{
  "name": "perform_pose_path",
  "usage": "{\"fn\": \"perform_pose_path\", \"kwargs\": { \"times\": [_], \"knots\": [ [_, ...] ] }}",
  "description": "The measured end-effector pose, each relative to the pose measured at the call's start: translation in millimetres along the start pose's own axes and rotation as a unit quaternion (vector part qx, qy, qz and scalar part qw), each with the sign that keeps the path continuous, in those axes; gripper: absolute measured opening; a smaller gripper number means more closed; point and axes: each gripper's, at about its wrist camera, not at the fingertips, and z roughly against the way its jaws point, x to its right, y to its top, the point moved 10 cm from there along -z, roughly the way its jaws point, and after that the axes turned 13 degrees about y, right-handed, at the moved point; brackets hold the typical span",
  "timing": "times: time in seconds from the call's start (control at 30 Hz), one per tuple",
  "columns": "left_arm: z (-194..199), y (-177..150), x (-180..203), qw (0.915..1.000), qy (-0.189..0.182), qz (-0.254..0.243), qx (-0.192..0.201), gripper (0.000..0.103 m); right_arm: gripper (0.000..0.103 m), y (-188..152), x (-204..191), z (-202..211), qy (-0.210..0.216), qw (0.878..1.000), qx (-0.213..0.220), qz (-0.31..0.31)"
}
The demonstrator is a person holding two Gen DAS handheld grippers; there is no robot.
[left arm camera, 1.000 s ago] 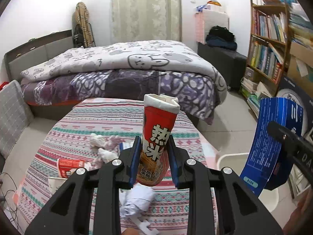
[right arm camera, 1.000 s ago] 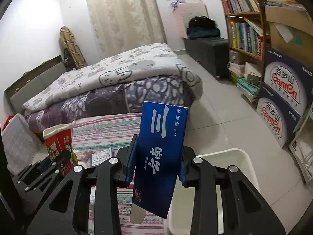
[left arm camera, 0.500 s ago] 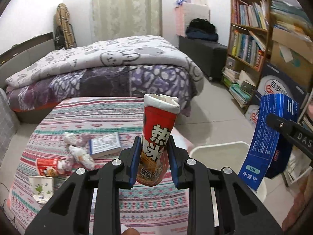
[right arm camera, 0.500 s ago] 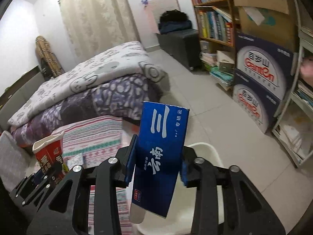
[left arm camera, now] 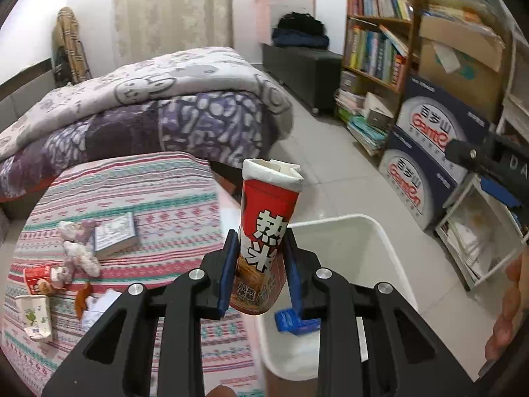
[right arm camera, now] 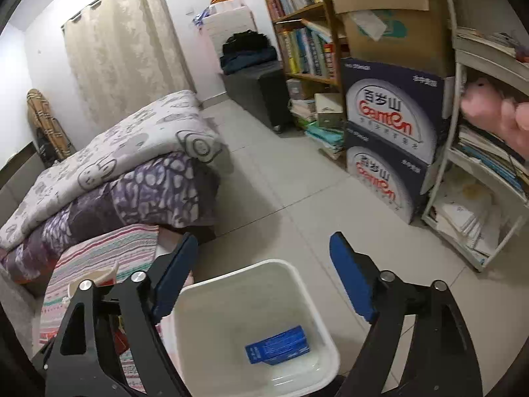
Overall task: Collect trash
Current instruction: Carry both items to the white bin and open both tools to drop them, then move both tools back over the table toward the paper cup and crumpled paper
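Note:
My left gripper (left arm camera: 261, 264) is shut on a crumpled red paper cup (left arm camera: 267, 225) with white characters and holds it upright at the near rim of the white trash bin (left arm camera: 390, 248). My right gripper (right arm camera: 264, 274) is open and empty above the bin (right arm camera: 307, 284). The blue box (right arm camera: 277, 349) lies flat on the bin's bottom; it also shows in the left wrist view (left arm camera: 291, 322). More trash lies on the striped table (left arm camera: 165, 195): a red carton (left arm camera: 36, 276), a white paper cup (left arm camera: 34, 317), crumpled tissues (left arm camera: 77, 251) and paper scraps (left arm camera: 99, 304).
A small book (left arm camera: 114, 235) lies on the table. A bed (left arm camera: 148, 99) with a purple quilt stands behind it. Bookshelves (right arm camera: 304, 39), stacked water cartons (right arm camera: 390, 152) and a white rack (right arm camera: 479, 198) line the right side. Tiled floor (right arm camera: 281, 182) surrounds the bin.
My right gripper has opened and the blue box has dropped into the bin. My left gripper has carried the red cup right, up to the bin.

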Motion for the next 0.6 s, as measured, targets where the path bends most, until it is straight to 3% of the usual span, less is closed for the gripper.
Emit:
{"fn": "perform_pose_path", "kwargs": {
  "times": [0.2,0.27,0.37,0.47,0.6],
  "knots": [
    [-3,-4,35,0.9995,-0.027,-0.016,-0.010,0.030,0.086,3,27,4,-0.015,0.999,-0.001,-0.029],
    [-5,-5,46,0.9989,-0.040,-0.021,-0.014,0.041,0.087,4,35,4,-0.020,0.999,-0.002,-0.037],
    [-6,-7,56,0.9980,-0.054,-0.027,-0.016,0.047,0.088,6,40,5,-0.023,0.999,0.000,-0.042],
    [-7,-7,58,0.9980,-0.055,-0.028,-0.016,0.061,0.090,7,41,6,-0.027,0.999,0.002,-0.041],
    [-4,-6,52,0.9983,-0.052,-0.023,-0.014,0.063,0.093,7,38,5,-0.025,0.999,0.002,-0.040]
  ]
}}
